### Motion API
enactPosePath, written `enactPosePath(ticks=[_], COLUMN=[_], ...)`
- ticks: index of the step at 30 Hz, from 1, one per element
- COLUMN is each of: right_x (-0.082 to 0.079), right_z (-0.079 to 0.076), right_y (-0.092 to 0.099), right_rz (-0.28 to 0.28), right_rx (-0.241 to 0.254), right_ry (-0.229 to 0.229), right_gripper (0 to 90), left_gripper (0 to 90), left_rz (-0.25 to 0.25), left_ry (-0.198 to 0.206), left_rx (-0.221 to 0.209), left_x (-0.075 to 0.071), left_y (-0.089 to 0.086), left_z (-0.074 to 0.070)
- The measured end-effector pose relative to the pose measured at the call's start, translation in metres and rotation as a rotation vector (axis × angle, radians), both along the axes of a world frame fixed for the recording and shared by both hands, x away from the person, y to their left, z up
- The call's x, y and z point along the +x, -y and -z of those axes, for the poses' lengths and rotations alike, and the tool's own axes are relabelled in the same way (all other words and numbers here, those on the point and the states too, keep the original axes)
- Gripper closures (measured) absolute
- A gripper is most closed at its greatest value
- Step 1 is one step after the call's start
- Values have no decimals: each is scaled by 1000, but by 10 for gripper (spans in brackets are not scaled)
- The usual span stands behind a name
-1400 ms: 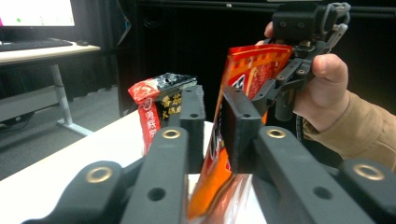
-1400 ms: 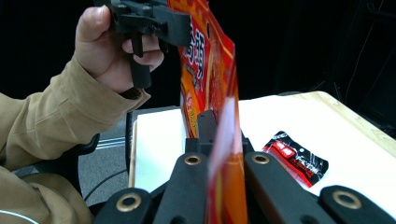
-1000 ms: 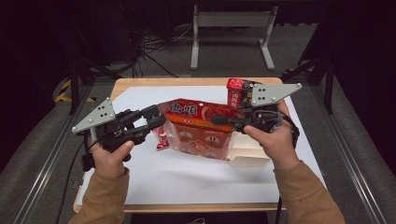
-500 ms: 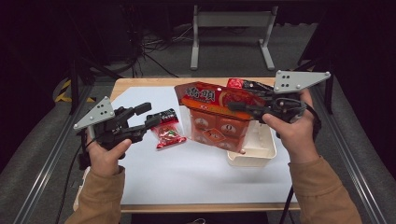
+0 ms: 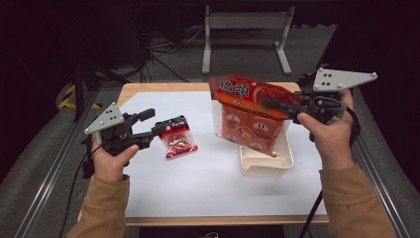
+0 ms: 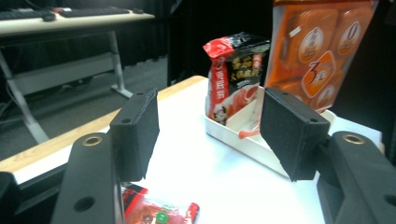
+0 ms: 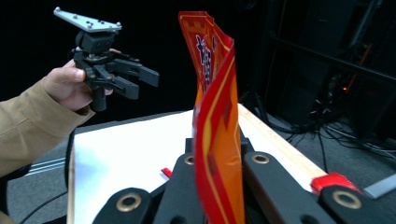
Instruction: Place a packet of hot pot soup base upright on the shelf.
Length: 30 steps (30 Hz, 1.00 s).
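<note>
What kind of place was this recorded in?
Probably a lab or studio workspace: a wooden table under a white sheet, dark surroundings, loose cables on the floor, and a desk with keyboards behind.

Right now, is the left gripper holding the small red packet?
No, the left gripper is open, and the small red packet lies on the table beside it.

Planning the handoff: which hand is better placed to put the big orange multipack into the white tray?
Right. The right gripper is already shut on the orange multipack, hanging over the white tray. The left gripper stands open beside the small red packet.
</note>
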State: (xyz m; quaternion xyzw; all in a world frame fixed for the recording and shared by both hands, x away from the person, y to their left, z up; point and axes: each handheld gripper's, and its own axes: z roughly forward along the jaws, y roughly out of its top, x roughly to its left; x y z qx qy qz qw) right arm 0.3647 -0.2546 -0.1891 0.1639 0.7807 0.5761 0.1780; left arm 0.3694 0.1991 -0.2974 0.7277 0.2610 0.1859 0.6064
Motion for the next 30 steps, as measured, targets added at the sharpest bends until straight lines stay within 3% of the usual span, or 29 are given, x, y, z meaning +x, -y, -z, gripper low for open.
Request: enactPosePath(ticks=[4,9,21,30], right_x=[3,6,16,27], right_z=[-1,1,8,23], right_y=[8,17,33,45], right_rz=[26,57,114,170], right_rx=[-1,-8,10,37], right_ry=[5,6,-3,-24], right_gripper=[897,897,897,897], left_gripper=[366,346,366,257], left_rz=[-11,-29,-46,-84], left_ry=[4,-36,-78,-107], left_rx=[-1,46,51,57], left_x=[5,13,23,27], left_y=[-3,-5,-12,-16], left_z=[6,13,27,35])
